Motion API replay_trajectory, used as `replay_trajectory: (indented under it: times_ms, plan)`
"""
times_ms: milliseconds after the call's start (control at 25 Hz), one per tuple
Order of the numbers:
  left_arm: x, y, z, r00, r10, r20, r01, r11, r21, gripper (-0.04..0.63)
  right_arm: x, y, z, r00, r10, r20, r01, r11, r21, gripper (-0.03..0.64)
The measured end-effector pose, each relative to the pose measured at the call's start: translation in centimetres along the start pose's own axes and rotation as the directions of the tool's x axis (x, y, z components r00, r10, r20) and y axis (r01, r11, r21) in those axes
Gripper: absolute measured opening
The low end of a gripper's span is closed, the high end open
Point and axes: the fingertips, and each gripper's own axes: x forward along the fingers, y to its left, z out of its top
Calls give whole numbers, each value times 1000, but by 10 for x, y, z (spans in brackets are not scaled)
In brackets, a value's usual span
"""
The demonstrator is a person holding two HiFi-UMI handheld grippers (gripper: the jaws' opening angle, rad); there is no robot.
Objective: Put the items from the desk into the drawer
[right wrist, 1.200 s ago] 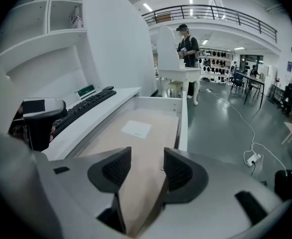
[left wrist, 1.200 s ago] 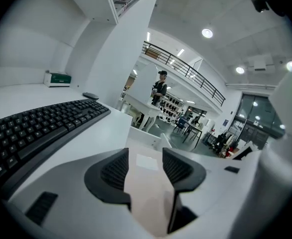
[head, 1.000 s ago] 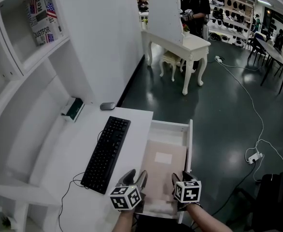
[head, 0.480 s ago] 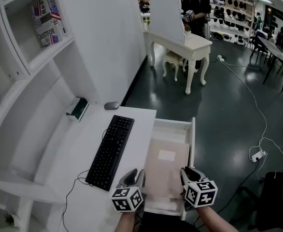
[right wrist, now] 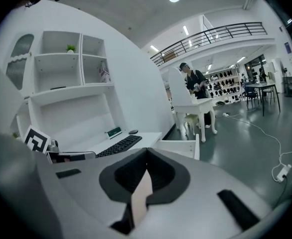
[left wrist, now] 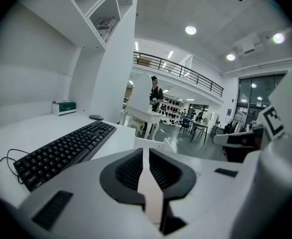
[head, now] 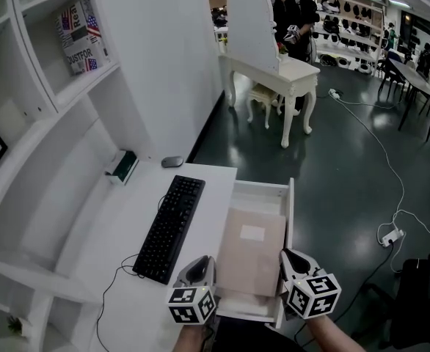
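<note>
The white desk (head: 105, 270) fills the left of the head view, and its drawer (head: 289, 196) stands pulled out at the right side. A flat beige folder (head: 251, 246) lies lengthwise over the open drawer. Its far end reaches toward the drawer's far wall and its near edge is at the drawer front. From above it seems to sit low inside, though I cannot tell whether it rests on the drawer floor or is held just above it.

The black keyboard (head: 169, 227) lies on the desk just left of the drawer, with its cable trailing near. The left gripper (head: 199, 268) is at the folder's near left corner and the right gripper (head: 291, 258) at its near right corner. In each gripper view the jaws are clenched on a thin beige edge, so both are grasping the folder (left wrist: 149, 195) (right wrist: 139, 199). At the far left of the desk are a small green and white box (head: 122, 166) and a mouse (head: 172, 162), well apart from the grippers.

The step in hand looks like setting the folder down into the drawer. The next move calls for lowering it level until it lies flat, then parting both pairs of jaws and drawing back toward the near side without dragging the sheet out. After that the keyboard, the box and the mouse are left to fetch from the desk.
</note>
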Motion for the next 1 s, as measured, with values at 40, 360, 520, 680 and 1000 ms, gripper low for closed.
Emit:
replay_trajectory:
  times_ms: [40, 360, 520, 680, 1000]
  plan:
    - [-4, -2, 2, 1000, -2, 6, 2, 1000, 3, 40, -4, 1, 4, 1000, 1, 11, -1, 1000, -6, 2]
    - [-37, -4, 16, 998, 12, 67, -15, 999, 37, 23, -34, 12, 22, 996, 22, 83, -20, 1000, -22, 2]
    - [-52, -3, 22, 995, 17, 95, -21, 999, 47, 23, -46, 16, 26, 993, 25, 112, -23, 999, -25, 0]
    - [-65, -3, 26, 994, 23, 110, -30, 997, 66, 23, -54, 19, 27, 992, 25, 125, -22, 999, -27, 0]
    - [-86, -4, 36, 988, 17, 153, -29, 997, 77, 23, -68, 30, 33, 988, 28, 150, -19, 998, -57, 0]
